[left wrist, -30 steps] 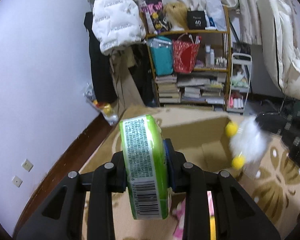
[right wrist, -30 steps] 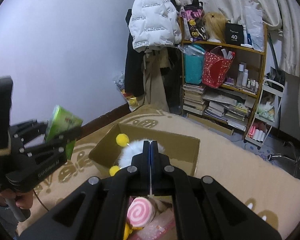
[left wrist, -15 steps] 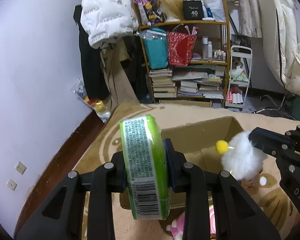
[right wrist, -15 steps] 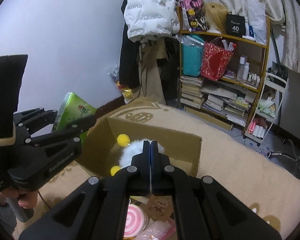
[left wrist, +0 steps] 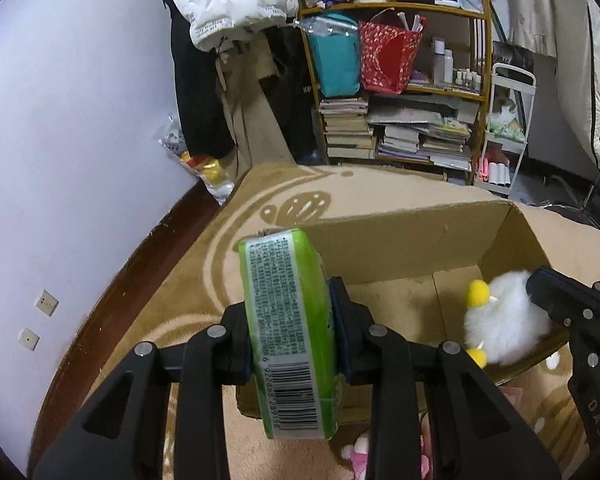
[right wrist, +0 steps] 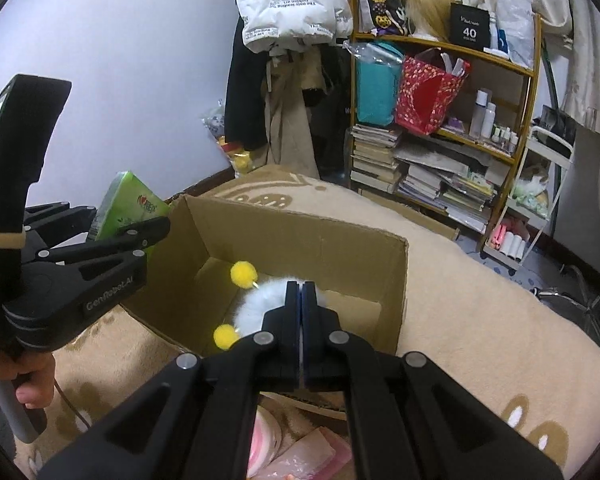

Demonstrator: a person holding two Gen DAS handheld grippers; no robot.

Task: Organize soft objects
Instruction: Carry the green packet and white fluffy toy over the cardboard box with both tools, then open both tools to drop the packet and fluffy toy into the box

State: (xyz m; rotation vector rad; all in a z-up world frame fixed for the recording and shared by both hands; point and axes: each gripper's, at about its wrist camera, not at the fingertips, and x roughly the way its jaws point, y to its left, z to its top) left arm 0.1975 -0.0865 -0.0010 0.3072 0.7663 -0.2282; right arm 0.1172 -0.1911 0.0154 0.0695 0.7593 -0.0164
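Observation:
My left gripper (left wrist: 290,320) is shut on a green tissue pack (left wrist: 288,332), held upright over the near left corner of an open cardboard box (left wrist: 400,232). The pack also shows in the right wrist view (right wrist: 128,208), with the left gripper (right wrist: 140,236) at the box's left wall. My right gripper (right wrist: 301,292) is shut on a white fluffy toy with yellow pompoms (right wrist: 256,304), held just above the inside of the box (right wrist: 300,240). In the left wrist view the toy (left wrist: 504,328) hangs from the right gripper (left wrist: 540,284) over the box's right side.
The box stands on a beige patterned rug (right wrist: 480,320). Pink soft items (right wrist: 296,456) lie on the rug in front of the box. A crowded bookshelf (left wrist: 400,80) and hanging coats (left wrist: 228,4) stand behind. A purple wall (left wrist: 80,120) runs along the left.
Both grippers have moved forward and lower toward the box. The fluffy toy now hangs over the box interior and the tissue pack is at its left corner.

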